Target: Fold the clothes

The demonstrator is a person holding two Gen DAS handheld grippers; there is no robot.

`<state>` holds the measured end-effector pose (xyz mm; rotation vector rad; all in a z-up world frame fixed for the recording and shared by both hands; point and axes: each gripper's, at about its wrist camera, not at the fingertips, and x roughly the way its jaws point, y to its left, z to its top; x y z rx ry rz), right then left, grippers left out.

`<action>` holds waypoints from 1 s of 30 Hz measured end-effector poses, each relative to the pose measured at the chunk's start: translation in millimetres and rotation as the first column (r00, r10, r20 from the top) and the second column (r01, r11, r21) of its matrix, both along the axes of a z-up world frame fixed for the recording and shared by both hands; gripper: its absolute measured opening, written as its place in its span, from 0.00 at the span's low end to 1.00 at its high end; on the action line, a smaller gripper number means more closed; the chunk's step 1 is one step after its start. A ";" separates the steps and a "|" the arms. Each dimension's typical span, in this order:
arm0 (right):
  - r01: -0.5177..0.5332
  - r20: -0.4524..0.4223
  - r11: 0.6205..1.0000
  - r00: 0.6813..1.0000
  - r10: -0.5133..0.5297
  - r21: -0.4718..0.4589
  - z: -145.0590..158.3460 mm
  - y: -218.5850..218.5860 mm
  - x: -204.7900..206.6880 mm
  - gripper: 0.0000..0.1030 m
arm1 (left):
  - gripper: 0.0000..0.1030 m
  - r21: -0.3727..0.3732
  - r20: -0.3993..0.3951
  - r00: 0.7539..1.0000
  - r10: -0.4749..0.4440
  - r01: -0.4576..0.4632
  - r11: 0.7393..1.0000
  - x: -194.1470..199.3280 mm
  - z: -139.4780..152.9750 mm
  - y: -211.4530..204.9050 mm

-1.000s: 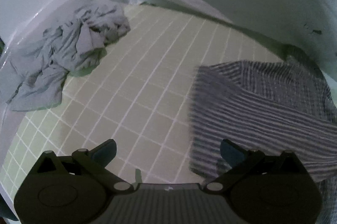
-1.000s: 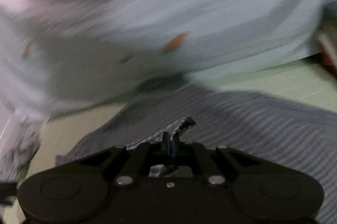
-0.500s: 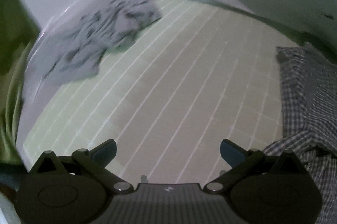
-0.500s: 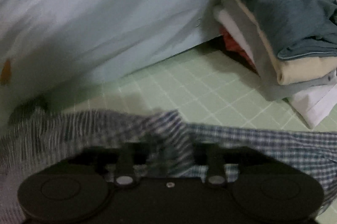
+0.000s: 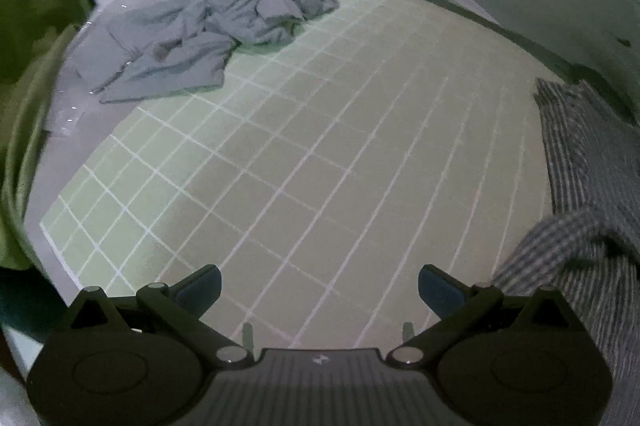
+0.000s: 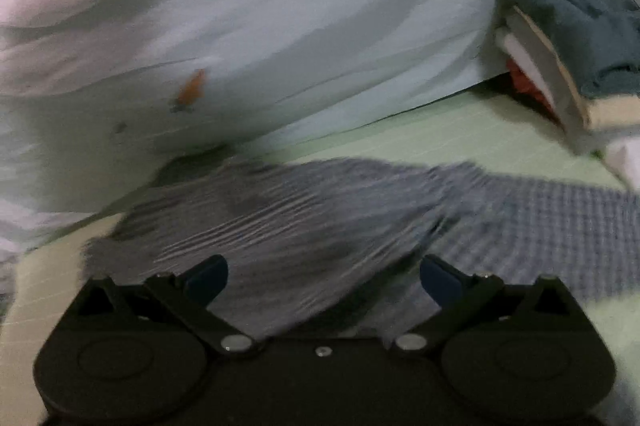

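Lying limp, light: shirt (image 6: 304,209); gripping best at hem; right gripper (image 6: 324,276) just opening wide, empty; left gripper (image 5: 320,284) gaping.

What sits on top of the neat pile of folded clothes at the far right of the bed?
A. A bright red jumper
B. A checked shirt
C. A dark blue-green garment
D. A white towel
C. In the right wrist view the pile of folded clothes is topped by a dark blue-green garment, with cream, white and red layers under it; the checked shirt lies flat on the green sheet.
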<state>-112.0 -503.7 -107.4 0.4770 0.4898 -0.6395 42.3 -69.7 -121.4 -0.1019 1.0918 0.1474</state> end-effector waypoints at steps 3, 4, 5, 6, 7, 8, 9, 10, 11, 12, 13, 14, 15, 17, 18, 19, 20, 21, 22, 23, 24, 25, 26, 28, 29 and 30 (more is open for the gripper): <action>0.011 0.037 0.998 0.999 -0.013 0.064 -0.2 55.0 -9.4 1.00 | 1.00 -0.033 -0.010 0.997 -0.073 0.073 0.997 -0.2 -9.6 21.8; 0.007 0.023 0.998 1.000 -0.009 0.062 -0.9 78.4 -10.3 1.00 | 1.00 -0.048 -0.019 0.995 -0.093 0.092 0.995 0.9 -11.4 29.1; 0.004 0.009 0.998 1.000 -0.005 0.060 -1.6 101.6 -11.1 1.00 | 1.00 -0.071 -0.017 0.993 -0.114 0.113 0.991 0.7 -11.0 39.0; 0.000 -0.001 0.999 1.000 0.000 0.052 -2.3 122.5 -11.3 1.00 | 1.00 -0.094 -0.006 0.991 -0.136 0.135 0.986 -0.3 -9.3 48.5; -0.005 -0.011 0.999 1.000 0.005 0.045 -3.2 143.3 -11.4 1.00 | 1.00 -0.096 0.006 0.986 -0.169 0.169 0.981 -0.5 -7.8 55.7; -0.011 -0.016 0.999 1.000 0.012 0.048 -5.4 164.3 -10.2 1.00 | 1.00 -0.088 0.016 0.978 -0.208 0.208 0.974 -0.4 -6.5 62.2; -0.015 -0.022 0.998 1.000 0.017 0.053 -7.7 185.2 -8.9 1.00 | 1.00 -0.080 0.026 0.969 -0.246 0.247 0.966 -0.2 -5.3 68.6; -0.002 -0.034 0.998 0.999 0.004 0.071 -10.7 204.9 -6.0 1.00 | 1.00 -0.069 0.031 0.962 -0.273 0.274 0.959 1.0 -3.7 74.5; 0.020 -0.043 0.996 0.999 -0.017 0.085 -12.8 219.2 -4.2 1.00 | 1.00 -0.055 0.033 0.955 -0.294 0.295 0.954 2.8 -1.9 80.1; 0.039 -0.059 0.994 0.998 -0.034 0.100 -14.6 236.4 -1.6 1.00 | 1.00 -0.042 0.034 0.948 -0.315 0.316 0.948 4.6 -0.1 85.7; 0.043 -0.081 0.994 0.996 -0.034 0.103 -15.1 251.2 1.8 1.00 | 1.00 -0.047 0.040 0.942 -0.332 0.334 0.941 5.6 2.7 92.0; 0.045 -0.104 0.994 0.994 -0.034 0.104 -15.5 266.0 5.2 1.00 | 1.00 -0.059 0.044 0.936 -0.349 0.351 0.935 6.4 5.2 98.1; 0.034 -0.125 0.996 0.992 -0.024 0.078 -14.8 280.3 10.3 1.00 | 1.00 -0.070 0.045 0.930 -0.366 0.368 0.927 7.4 7.3 103.9; 0.011 -0.166 1.000 0.986 -0.007 0.027 -13.5 308.2 20.6 1.00 | 1.00 -0.067 0.042 0.919 -0.392 0.394 0.917 7.7 9.2 113.3; 0.000 -0.173 1.000 0.985 0.003 0.017 -14.1 316.3 26.1 1.00 | 1.00 -0.068 0.045 0.915 -0.401 0.403 0.913 6.9 9.1 117.5; -0.011 -0.180 1.000 0.984 0.013 0.007 -14.6 324.4 31.6 1.00 | 1.00 -0.071 0.048 0.911 -0.409 0.412 0.909 5.7 8.8 121.8; -0.023 -0.186 1.000 0.982 0.022 -0.002 -15.2 332.5 37.0 1.00 | 1.00 -0.074 0.051 0.908 -0.417 0.420 0.905 4.5 8.6 126.1; -0.034 -0.193 0.999 0.981 0.031 -0.011 -16.0 340.4 42.3 1.00 | 1.00 -0.075 0.051 0.905 -0.423 0.426 0.902 3.2 7.9 131.0; -0.035 -0.199 0.999 0.980 0.032 -0.008 -18.8 345.4 44.9 1.00 | 1.00 -0.076 0.048 0.903 -0.428 0.430 0.900 1.7 7.0 136.1; -0.036 -0.204 0.999 0.978 0.034 -0.005 -21.7 350.4 47.5 0.99 | 1.00 -0.078 0.044 0.903 -0.426 0.429 0.900 0.4 5.5 141.9; -0.037 -0.210 0.999 0.977 0.036 -0.002 -24.6 355.4 50.1 0.96 | 1.00 -0.082 0.038 0.906 -0.422 0.424 0.902 -0.8 3.8 148.0; -0.038 -0.215 0.999 0.976 0.038 0.002 -27.4 360.4 52.7 0.93 | 1.00 -0.086 0.032 0.908 -0.418 0.419 0.904 -1.9 2.1 154.1; -0.039 -0.221 0.999 0.975 0.039 0.004 -30.2 365.3 55.2 0.89 | 1.00 -0.090 0.026 0.910 -0.413 0.414 0.906 -3.1 0.3 160.2; -0.043 -0.234 0.999 0.971 0.042 0.000 -33.7 370.8 56.9 0.82 | 1.00 -0.108 0.008 0.922 -0.387 0.385 0.916 -1.1 -3.1 169.8; -0.052 -0.238 0.999 0.970 0.050 0.001 -34.6 371.7 56.1 0.82 | 1.00 -0.118 0.006 0.928 -0.374 0.372 0.921 1.4 -3.6 172.9; -0.060 -0.243 0.998 0.968 0.058 0.000 -35.5 372.5 55.4 0.82 | 1.00 -0.125 0.010 0.930 -0.367 0.365 0.922 4.0 -2.8 173.8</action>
